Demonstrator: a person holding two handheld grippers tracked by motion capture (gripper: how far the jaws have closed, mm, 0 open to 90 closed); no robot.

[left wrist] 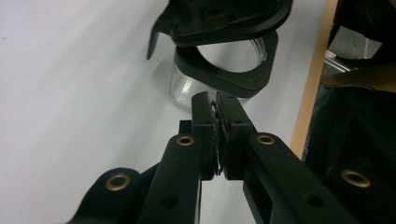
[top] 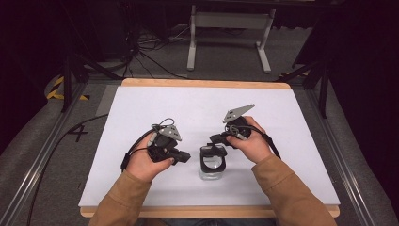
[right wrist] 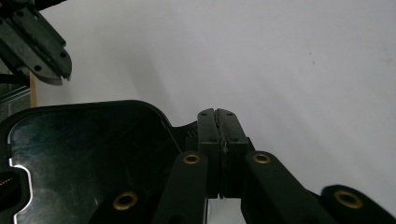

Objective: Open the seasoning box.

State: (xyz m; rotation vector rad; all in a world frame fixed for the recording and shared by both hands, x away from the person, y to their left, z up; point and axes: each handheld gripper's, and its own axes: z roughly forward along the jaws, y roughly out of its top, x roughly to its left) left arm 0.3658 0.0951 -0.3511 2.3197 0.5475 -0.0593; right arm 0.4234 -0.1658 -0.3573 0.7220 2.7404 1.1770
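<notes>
White tabletop (top: 155,103) carries a glass jar (top: 212,165) near its front edge; the left gripper (left wrist: 215,100) and right gripper (right wrist: 217,114) both show jaws pressed together, pinching nothing visible.

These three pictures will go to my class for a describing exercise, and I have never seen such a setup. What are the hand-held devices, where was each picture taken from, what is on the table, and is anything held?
A person in tan sleeves holds a two-jawed tool, a pair of tongs, in each hand: the left tongs and the right tongs. No robot arm is involved. The wide picture comes from a fixed camera above the person, looking down on the white table. The other two come from small cameras riding on the tongs, each looking along its own black jaws.

On the table stands one thing: a clear glass jar with a black collar and a hinged black lid, which stands open. The right tongs are shut on the lid's edge tab. The left tongs are closed right at the jar's black collar; whether they actually pinch it I cannot tell.
</notes>
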